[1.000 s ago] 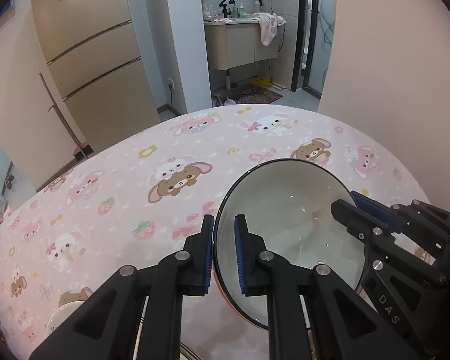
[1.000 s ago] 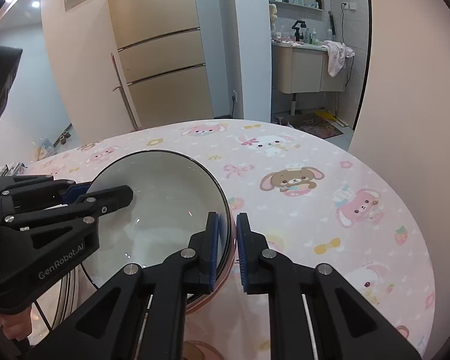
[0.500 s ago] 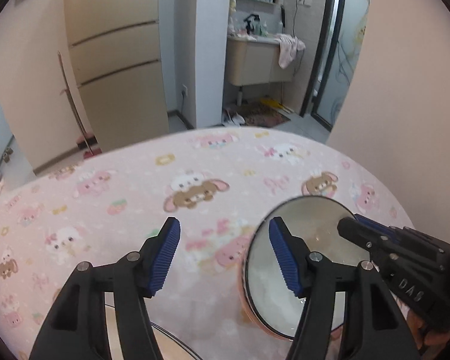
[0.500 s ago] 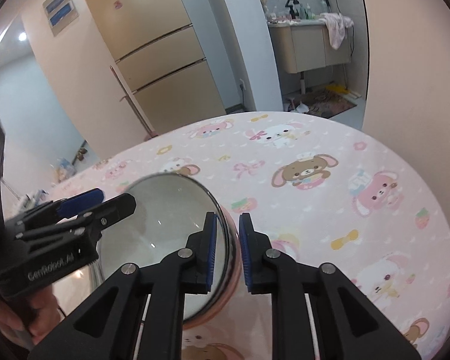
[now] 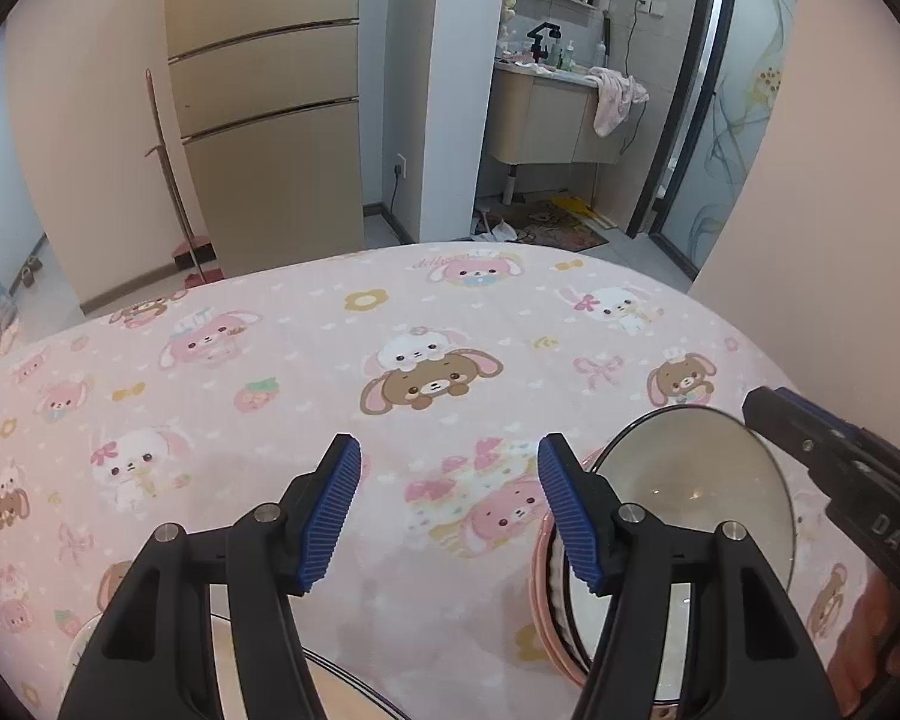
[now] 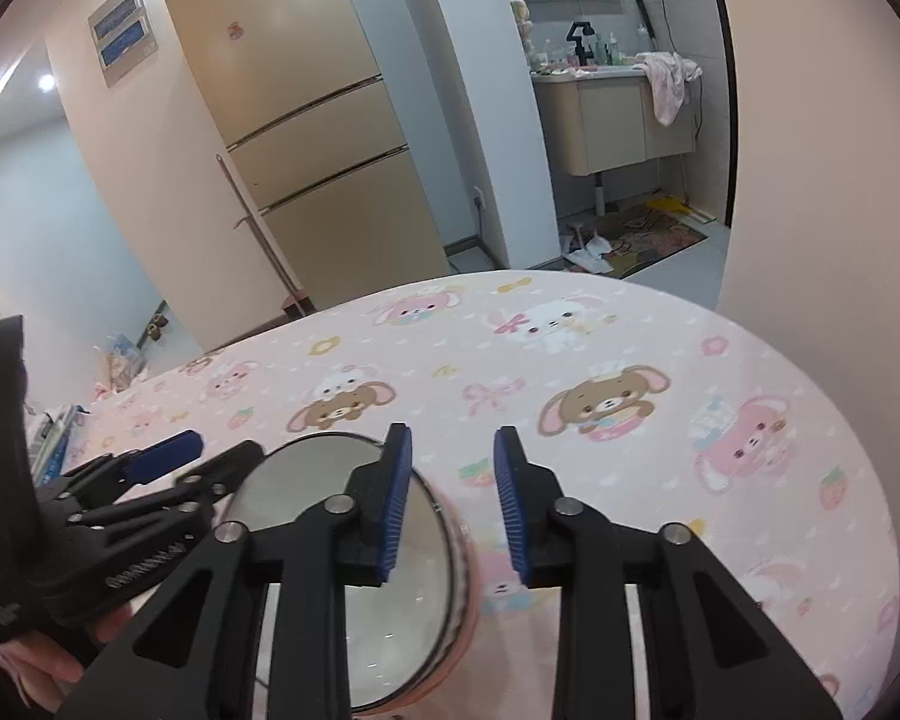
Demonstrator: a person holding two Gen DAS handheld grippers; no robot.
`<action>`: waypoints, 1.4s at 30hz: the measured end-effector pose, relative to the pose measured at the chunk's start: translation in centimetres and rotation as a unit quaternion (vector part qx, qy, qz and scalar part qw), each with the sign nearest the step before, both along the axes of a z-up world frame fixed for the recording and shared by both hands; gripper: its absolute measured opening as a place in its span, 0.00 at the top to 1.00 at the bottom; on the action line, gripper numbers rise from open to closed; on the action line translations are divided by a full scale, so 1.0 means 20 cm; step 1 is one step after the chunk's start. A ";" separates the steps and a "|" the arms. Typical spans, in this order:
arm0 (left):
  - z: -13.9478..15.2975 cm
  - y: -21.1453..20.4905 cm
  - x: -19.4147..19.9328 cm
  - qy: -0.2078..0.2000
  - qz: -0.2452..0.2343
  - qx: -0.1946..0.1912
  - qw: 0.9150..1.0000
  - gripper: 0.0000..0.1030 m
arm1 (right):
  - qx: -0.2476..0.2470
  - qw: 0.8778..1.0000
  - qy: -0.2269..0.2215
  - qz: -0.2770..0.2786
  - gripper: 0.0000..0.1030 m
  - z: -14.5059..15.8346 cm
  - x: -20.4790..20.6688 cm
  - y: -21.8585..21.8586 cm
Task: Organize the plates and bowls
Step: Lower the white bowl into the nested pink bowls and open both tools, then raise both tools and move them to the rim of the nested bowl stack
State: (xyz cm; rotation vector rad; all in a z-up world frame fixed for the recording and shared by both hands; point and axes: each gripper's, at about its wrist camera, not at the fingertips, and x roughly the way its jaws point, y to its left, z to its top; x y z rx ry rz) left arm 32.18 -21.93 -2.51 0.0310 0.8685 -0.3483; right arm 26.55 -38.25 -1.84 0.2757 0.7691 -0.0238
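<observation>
Both grippers have let go of the white, black-rimmed ceramic bowl (image 6: pixel 354 546) at lower centre, now nested in pink dishes: the left gripper (image 5: pixel 447 510) gapes wide and empty, the right gripper (image 6: pixel 450 504) is opening. That placement looks done.

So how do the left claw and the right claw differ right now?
The left claw stands wide open over bare tablecloth, with nothing between its fingers; the right claw has a narrower gap and its jaws are opening.
The left claw sits beside the bowl, while the right claw straddles the bowl's rim without pressing on it.
Both are black with ribbed blue pads, and neither grips anything.
</observation>
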 end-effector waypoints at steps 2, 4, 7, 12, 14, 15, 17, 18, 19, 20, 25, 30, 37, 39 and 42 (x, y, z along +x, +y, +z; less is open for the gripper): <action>0.02 0.00 -0.02 -0.009 -0.007 -0.014 1.000 0.38 | 0.016 1.000 -0.008 0.010 0.73 0.01 -0.01 -0.02; 0.04 0.00 -0.03 -0.021 -0.018 -0.031 0.999 0.35 | 0.039 0.999 -0.027 0.018 0.73 0.03 -0.03 -0.04; 0.03 -0.03 -0.05 -0.032 -0.014 -0.036 0.999 0.17 | 0.020 0.999 -0.034 0.020 0.73 0.03 -0.03 -0.01; -0.05 -0.08 -0.01 0.003 -0.020 -0.007 1.000 0.17 | -0.020 0.999 -0.022 0.025 0.64 -0.01 0.00 0.06; -0.07 -0.09 0.00 0.012 -0.011 -0.008 1.000 0.17 | -0.023 1.000 -0.011 0.017 0.64 -0.04 0.00 0.08; -0.08 -0.09 -0.01 0.012 -0.011 -0.008 1.000 0.17 | -0.029 0.999 -0.014 0.014 0.64 -0.05 -0.01 0.09; -0.10 -0.10 0.00 0.021 -0.012 0.007 1.000 0.17 | -0.047 0.999 -0.011 0.018 0.64 -0.05 -0.02 0.10; -0.11 -0.11 0.01 0.030 -0.013 0.017 0.999 0.17 | -0.050 0.999 -0.003 0.021 0.64 -0.06 -0.01 0.10; -0.12 -0.11 0.01 0.036 -0.013 0.022 0.999 0.17 | -0.042 0.999 0.006 0.023 0.64 -0.08 0.00 0.09; -0.12 -0.10 0.01 0.039 -0.013 0.022 0.999 0.17 | -0.029 0.999 0.010 0.023 0.64 -0.09 0.00 0.07; -0.05 -0.06 -0.01 0.027 -0.014 0.009 1.000 0.17 | 0.046 0.998 0.039 0.021 0.57 -0.14 -0.01 -0.05; 0.10 -0.02 -0.06 -0.014 -0.016 0.002 1.000 0.17 | 0.086 0.995 0.033 0.022 0.50 -0.05 -0.10 -0.14; 0.42 -0.01 -0.27 -0.105 -0.040 -0.015 0.994 0.17 | 0.077 0.997 -0.024 0.018 0.30 0.19 -0.26 -0.19; 0.51 0.00 -0.35 -0.149 -0.041 -0.015 0.988 0.17 | 0.074 0.996 -0.036 0.022 0.24 0.24 -0.28 -0.19; 0.66 0.04 -0.51 -0.227 -0.034 -0.033 0.973 0.11 | 0.078 0.995 -0.059 0.022 0.09 0.29 -0.30 -0.18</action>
